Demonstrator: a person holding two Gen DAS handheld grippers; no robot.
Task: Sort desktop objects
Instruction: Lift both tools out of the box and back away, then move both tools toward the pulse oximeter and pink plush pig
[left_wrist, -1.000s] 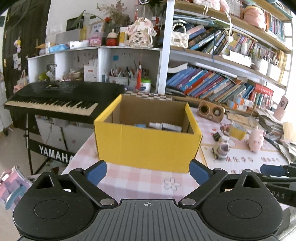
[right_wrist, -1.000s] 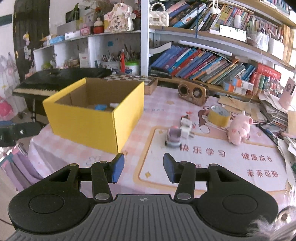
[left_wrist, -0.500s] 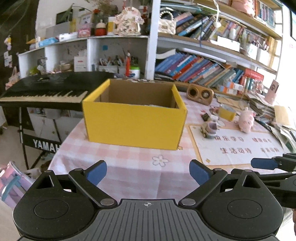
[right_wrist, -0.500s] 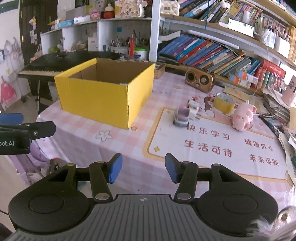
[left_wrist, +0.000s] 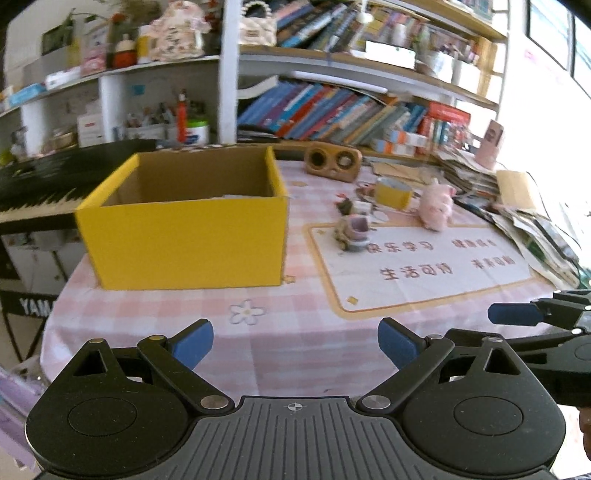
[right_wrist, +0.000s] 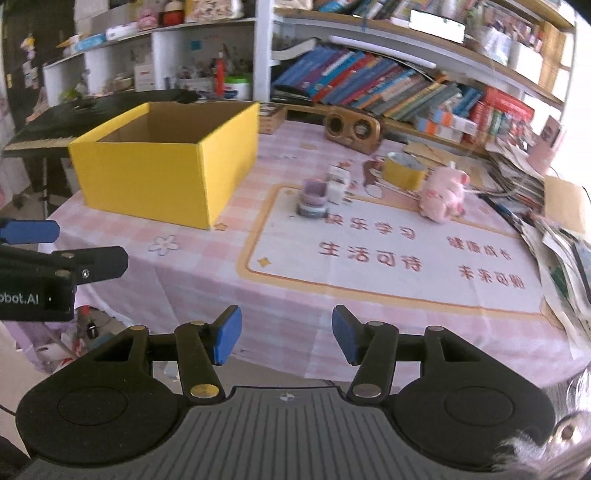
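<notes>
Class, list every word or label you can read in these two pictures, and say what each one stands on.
"快乐学习" – desk mat, top left.
"生活可待" – desk mat, lower left.
"YAM", cut off – keyboard stand.
"obot.AI", cut off – left tool body, in the right wrist view.
Mat's right-hand phrases, book spines, shelf labels: too blurred to read.

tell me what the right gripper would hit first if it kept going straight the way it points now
Most likely the pink checked tablecloth near the table's front edge, just short of the printed mat. The right gripper tilts downward, its jaws opening with nothing between them. The small toy car lies farther along; depth is uncertain.
</notes>
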